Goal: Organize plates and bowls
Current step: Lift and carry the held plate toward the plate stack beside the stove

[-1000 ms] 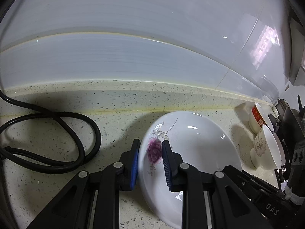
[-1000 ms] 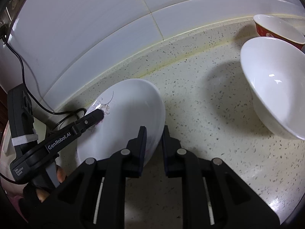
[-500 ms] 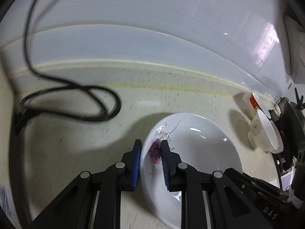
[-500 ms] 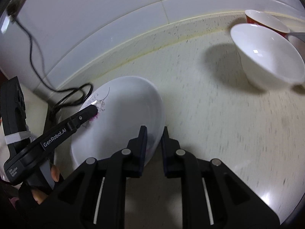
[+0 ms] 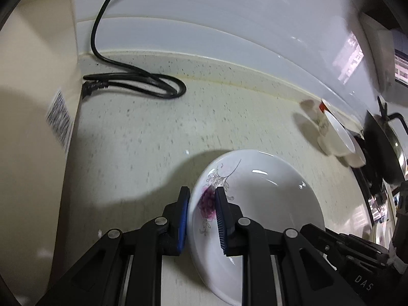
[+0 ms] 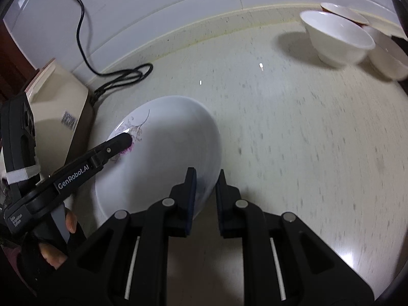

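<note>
Speckled counter (image 6: 293,132) mostly bare; bowls (image 6: 336,38) upper right of frame. Flowered plate (image 5: 255,204) held off counter, centre frame: left gripper (image 5: 202,219) clamps flowered rim, right gripper (image 6: 205,193) clamps opposite rim. Carry step, seemingly. Next: level set-down, then both let go.
</note>
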Demonstrator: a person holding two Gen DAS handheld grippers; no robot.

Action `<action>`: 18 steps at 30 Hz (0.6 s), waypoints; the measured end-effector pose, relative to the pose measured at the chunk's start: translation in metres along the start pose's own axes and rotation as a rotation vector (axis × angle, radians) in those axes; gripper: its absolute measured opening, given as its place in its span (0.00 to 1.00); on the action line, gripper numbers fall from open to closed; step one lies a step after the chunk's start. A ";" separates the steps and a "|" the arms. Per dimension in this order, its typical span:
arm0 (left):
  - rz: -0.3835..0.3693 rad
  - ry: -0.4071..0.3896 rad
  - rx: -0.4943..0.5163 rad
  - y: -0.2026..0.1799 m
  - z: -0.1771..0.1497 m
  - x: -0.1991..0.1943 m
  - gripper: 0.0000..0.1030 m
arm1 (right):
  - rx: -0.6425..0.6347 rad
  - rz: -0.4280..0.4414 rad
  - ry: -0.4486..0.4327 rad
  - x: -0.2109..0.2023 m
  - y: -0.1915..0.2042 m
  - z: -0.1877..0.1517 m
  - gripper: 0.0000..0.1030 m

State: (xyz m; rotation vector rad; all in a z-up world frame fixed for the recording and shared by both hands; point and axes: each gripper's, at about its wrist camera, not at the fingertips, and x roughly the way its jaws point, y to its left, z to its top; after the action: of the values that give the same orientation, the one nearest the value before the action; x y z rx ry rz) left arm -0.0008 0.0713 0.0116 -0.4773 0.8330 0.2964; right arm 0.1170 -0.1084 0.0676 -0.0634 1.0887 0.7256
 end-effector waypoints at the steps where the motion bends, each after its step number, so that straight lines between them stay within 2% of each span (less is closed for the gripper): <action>1: -0.001 0.003 0.010 0.000 -0.001 -0.003 0.20 | 0.002 -0.001 0.001 -0.003 0.000 -0.004 0.17; 9: -0.027 0.021 0.065 -0.014 -0.031 -0.022 0.20 | 0.039 -0.026 -0.004 -0.030 -0.006 -0.037 0.17; 18: -0.047 0.026 0.108 -0.026 -0.041 -0.034 0.20 | 0.071 -0.033 -0.034 -0.056 -0.007 -0.060 0.17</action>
State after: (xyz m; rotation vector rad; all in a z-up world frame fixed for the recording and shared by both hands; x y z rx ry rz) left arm -0.0373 0.0252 0.0210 -0.3999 0.8574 0.2009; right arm 0.0596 -0.1660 0.0826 -0.0086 1.0780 0.6553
